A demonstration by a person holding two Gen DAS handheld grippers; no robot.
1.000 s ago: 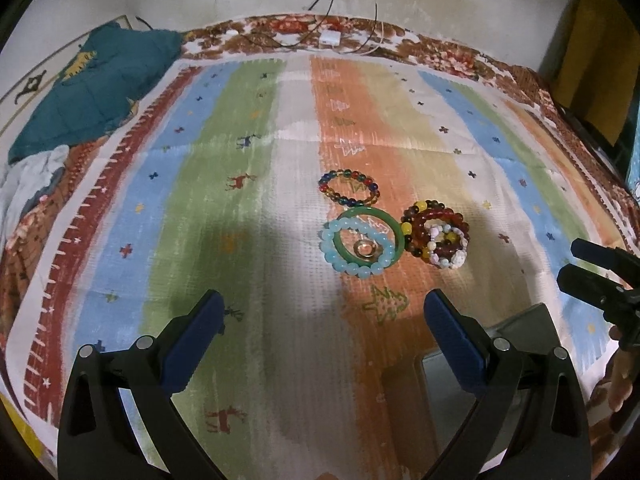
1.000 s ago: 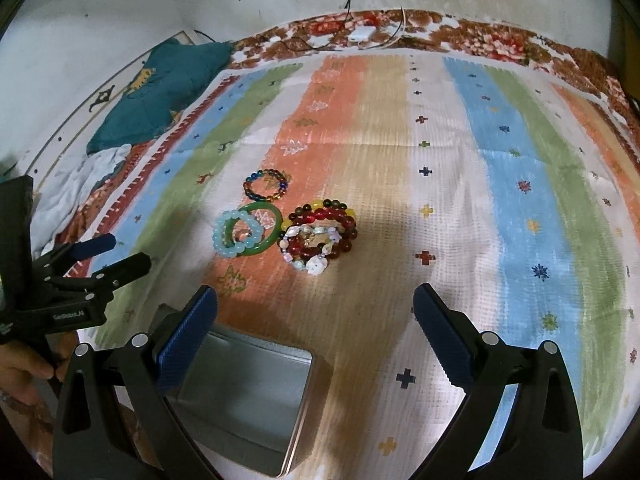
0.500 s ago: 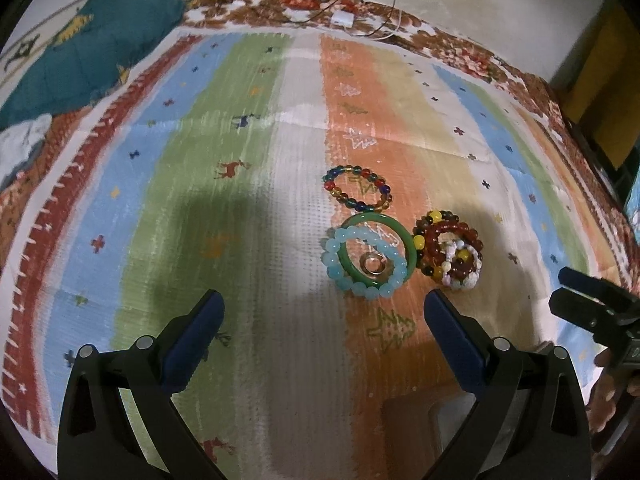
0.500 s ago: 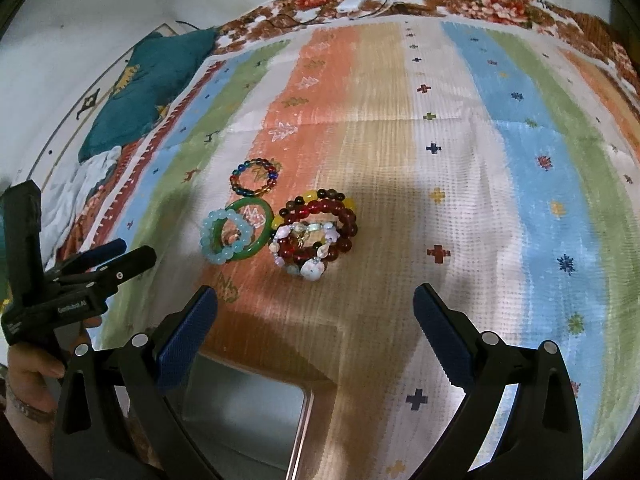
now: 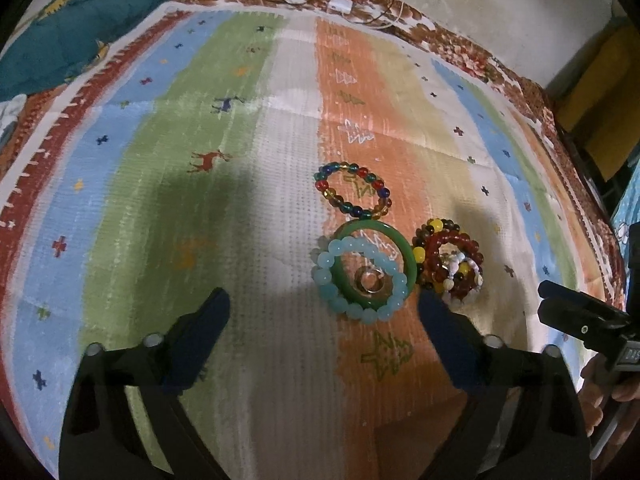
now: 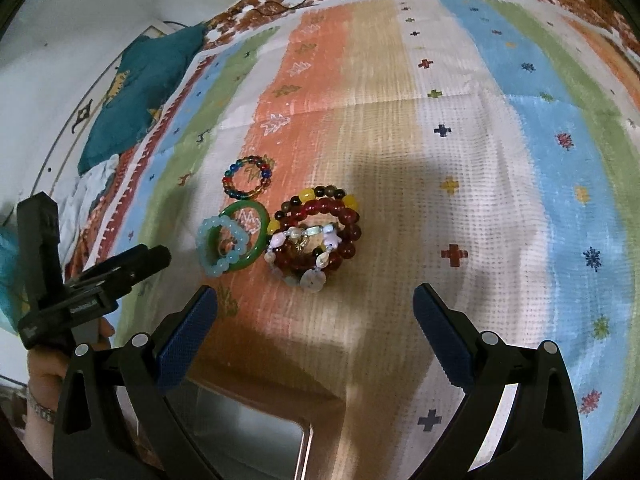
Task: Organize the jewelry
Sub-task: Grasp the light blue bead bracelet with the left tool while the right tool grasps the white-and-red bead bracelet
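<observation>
A cluster of jewelry lies on the striped cloth (image 5: 280, 128). A multicolour bead bracelet (image 5: 353, 194) lies farthest. A green bangle (image 5: 408, 258) overlaps a pale blue bead bracelet (image 5: 325, 276), with a small gold ring (image 5: 370, 281) inside. A pile of dark red, yellow and white bead bracelets (image 5: 450, 266) lies to their right. All show in the right wrist view too: bangle (image 6: 262, 236), red pile (image 6: 316, 236). My left gripper (image 5: 324, 312) is open just short of the bangle. My right gripper (image 6: 316, 312) is open just short of the red pile.
A metal tin (image 6: 248, 432) lies on the cloth under my right gripper, its inside bare. A teal cushion (image 5: 76, 20) lies at the far left. Cables and a white plug (image 5: 340, 4) lie along the far edge by the wall.
Both grippers have moved forward and down toward the jewelry, which now looks larger and nearer. The tin has slid out of the left wrist view. The jaws stayed open.
</observation>
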